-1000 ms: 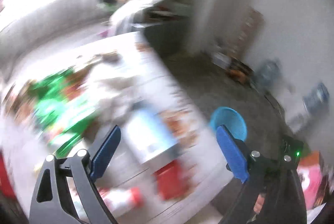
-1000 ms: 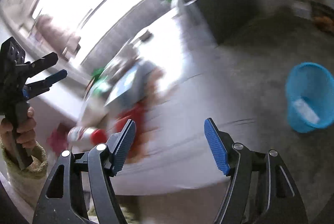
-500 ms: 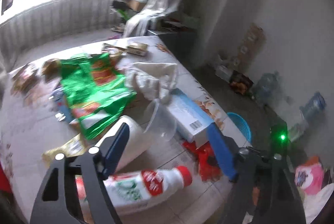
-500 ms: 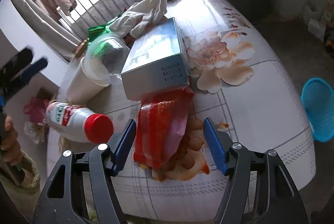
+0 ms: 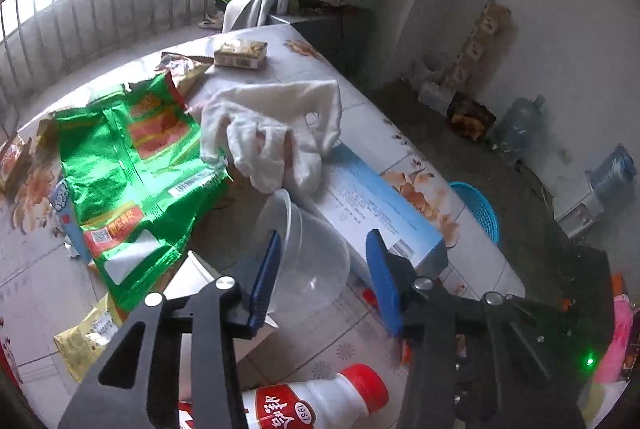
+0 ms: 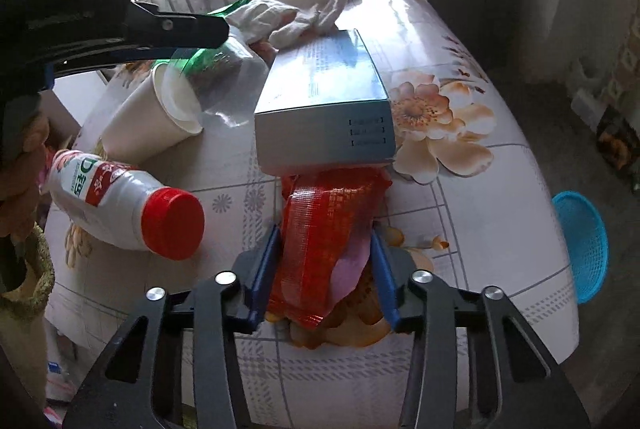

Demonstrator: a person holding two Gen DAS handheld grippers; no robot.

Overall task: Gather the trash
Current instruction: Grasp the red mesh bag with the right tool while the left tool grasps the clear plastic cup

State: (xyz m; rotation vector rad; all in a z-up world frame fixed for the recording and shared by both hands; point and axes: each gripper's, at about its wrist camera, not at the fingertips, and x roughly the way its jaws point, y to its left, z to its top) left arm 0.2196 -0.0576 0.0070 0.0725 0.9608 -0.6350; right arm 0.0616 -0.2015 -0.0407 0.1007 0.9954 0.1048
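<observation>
the right gripper [image 6: 324, 265] had its jaws just closing in, and its blue pads [image 6: 266, 269] sat against both sides of a crumpled red snack wrapper [image 6: 324, 225] lying on the floral table [image 6: 480, 221]; the far end of the wrapper was tucked under a light blue box [image 6: 324, 109]. the left gripper [image 5: 324, 277] had likewise been narrowing its jaws, which straddled a clear plastic cup [image 5: 308, 249] lying on its side; its left pad [image 5: 266, 277] appeared to be at the cup wall, while a gap showed at the right pad, so the jaws were only partly drawn in and not clamped. a white paper cup [image 6: 152, 113] lay on its side just beside the clear cup, and a white bottle with a red cap [image 6: 120, 205] lay near the table's near edge. beyond the box, a white cloth [image 5: 276, 133] was heaped touching the box's far end, with a large green foil bag [image 5: 132, 173] spread flat to its left and a small printed carton [image 5: 240, 55] further off. a blue mesh basket [image 6: 582, 241] stood on the floor well apart from the wrapper, past the table's right edge. a sleeve cuff [image 6: 24, 281] of the person showed at the left margin of the right wrist view.
</observation>
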